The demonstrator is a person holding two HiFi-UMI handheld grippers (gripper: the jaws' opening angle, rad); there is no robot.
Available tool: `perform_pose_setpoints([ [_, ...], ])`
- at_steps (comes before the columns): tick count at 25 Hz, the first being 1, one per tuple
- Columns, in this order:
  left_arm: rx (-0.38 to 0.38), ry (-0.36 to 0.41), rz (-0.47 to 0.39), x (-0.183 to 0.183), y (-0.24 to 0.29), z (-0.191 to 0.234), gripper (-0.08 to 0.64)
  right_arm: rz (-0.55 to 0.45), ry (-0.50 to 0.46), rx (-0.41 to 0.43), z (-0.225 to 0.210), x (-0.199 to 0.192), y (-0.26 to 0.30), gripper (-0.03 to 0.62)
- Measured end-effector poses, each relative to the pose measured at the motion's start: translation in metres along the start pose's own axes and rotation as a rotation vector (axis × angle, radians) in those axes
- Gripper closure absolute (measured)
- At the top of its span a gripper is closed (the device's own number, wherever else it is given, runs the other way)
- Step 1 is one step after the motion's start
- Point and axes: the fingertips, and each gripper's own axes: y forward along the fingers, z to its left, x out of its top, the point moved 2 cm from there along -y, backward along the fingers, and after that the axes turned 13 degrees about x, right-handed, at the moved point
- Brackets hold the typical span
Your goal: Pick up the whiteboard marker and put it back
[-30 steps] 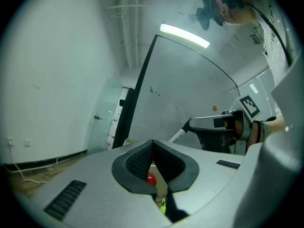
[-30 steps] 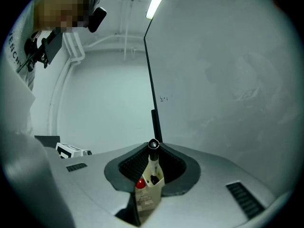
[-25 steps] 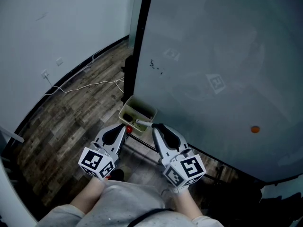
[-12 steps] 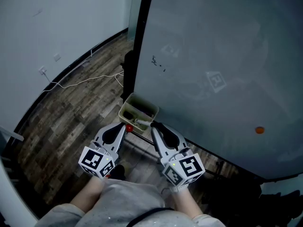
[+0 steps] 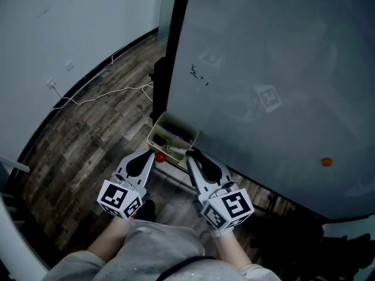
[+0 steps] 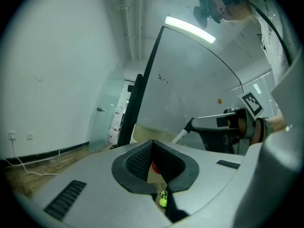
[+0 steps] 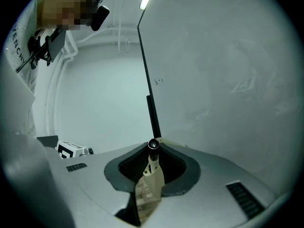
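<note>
My right gripper (image 5: 191, 154) is clamped on the white, black-capped whiteboard marker (image 5: 176, 151), whose long axis points to nine o'clock. The beige open tray (image 5: 157, 127) lies at eleven o'clock. The left gripper (image 5: 153, 158) is closed.

Whiteboard (image 5: 281, 69) on the right, wall (image 5: 58, 28) on the left, tray (image 5: 158, 134) at the board's foot.
A strip of floor (image 5: 88, 139) runs between wall and whiteboard, with a cable (image 5: 111, 95) lying on it near the wall's foot. The tray sits at the whiteboard's lower left corner. Just in front of it, side by side, are the left gripper (image 5: 153, 157) and the right gripper (image 5: 190, 154). The whiteboard marker (image 5: 176, 151) sits between the right one's jaws, at the tray's near rim. A small magnet (image 5: 326, 163) sits on the board, far to the right.
</note>
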Motion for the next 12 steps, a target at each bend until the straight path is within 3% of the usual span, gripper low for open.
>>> perform_pose_setpoints([
  [12, 0.012, -0.017, 0.032, -0.011, 0.001, 0.003, 0.545, 0.005, 0.009, -0.004, -0.001, -0.008, -0.001, 0.514],
])
